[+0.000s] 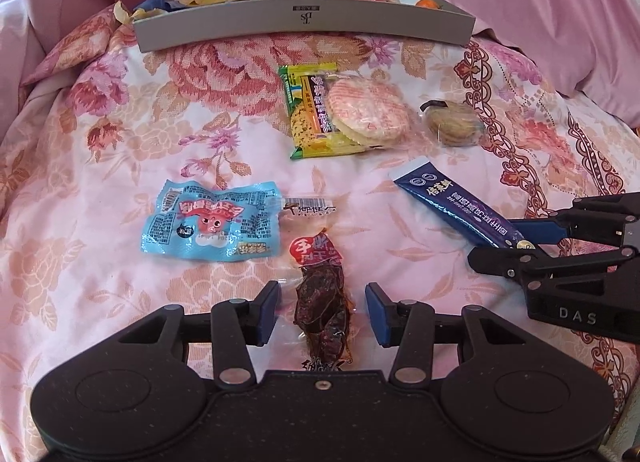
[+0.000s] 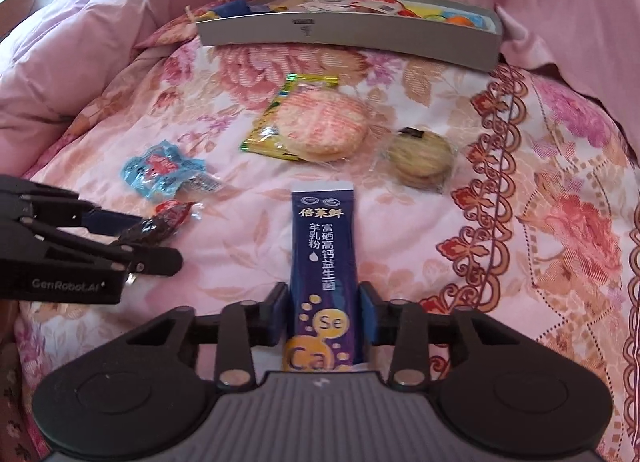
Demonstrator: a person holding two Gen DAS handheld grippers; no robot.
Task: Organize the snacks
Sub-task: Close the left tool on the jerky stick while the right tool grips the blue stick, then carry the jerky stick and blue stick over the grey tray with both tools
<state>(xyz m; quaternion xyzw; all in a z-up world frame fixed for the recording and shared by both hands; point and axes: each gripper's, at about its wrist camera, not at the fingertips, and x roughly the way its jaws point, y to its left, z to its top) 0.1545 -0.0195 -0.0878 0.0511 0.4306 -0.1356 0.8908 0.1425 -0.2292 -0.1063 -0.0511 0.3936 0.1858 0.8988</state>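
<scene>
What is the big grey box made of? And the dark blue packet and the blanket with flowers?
The grey box looks like matte cardboard: flat thin walls, a printed logo, no shine. The dark blue packet seems to be smooth plastic or foil film, slightly glossy with a sealed white end. The flowered blanket looks like soft woven cloth, rumpled into folds.

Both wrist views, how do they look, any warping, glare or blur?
Left wrist view: fisheye bends the grey box rim into an arc, corners vignetted dark, even daylight. Right wrist view: same warp, the blue sachet print sharp, the light-blue packet slightly soft.
</scene>
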